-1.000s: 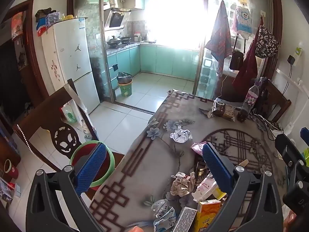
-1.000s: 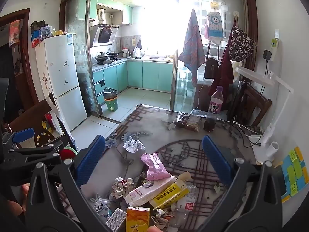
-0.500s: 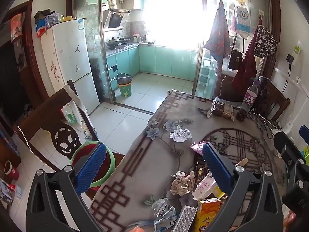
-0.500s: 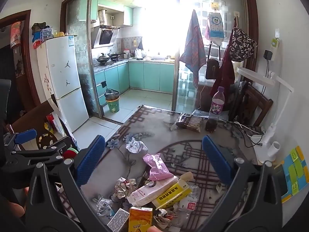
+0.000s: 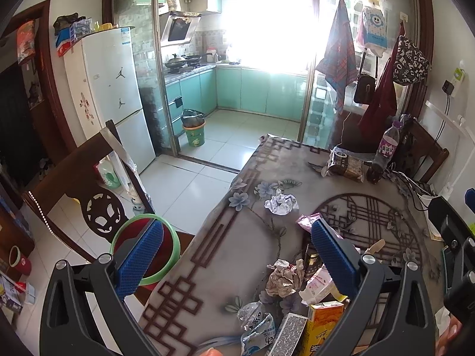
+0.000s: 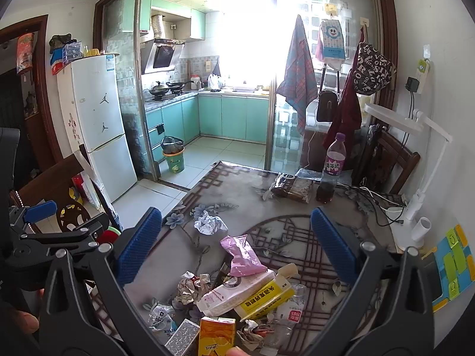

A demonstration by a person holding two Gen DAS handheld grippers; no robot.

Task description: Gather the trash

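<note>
A pile of trash lies at the near edge of the patterned table (image 6: 297, 207): an orange juice carton (image 6: 216, 336), a yellow box (image 6: 262, 295), a white wrapper (image 6: 234, 290), a pink bag (image 6: 242, 255) and crumpled paper (image 6: 190, 287). A white crumpled tissue (image 6: 209, 222) lies farther out. My right gripper (image 6: 236, 246) is open and empty above the pile. My left gripper (image 5: 236, 258) is open and empty over the table's left edge, with the crumpled paper (image 5: 282, 277) and carton (image 5: 325, 323) near its right finger. A green-rimmed red bin (image 5: 142, 252) stands left of the table.
A purple-label bottle (image 6: 334, 166) and a dark snack pack (image 6: 292, 188) stand at the table's far side. A white lamp (image 6: 421, 184) and cables are at the right. A wooden chair (image 5: 86, 184) stands left of the table. A fridge (image 5: 109, 95) and kitchen lie beyond.
Both grippers have stayed nearly still. The right wrist view has drifted slightly, with the trash pile a little lower in the frame. Nothing was taken hold of.
</note>
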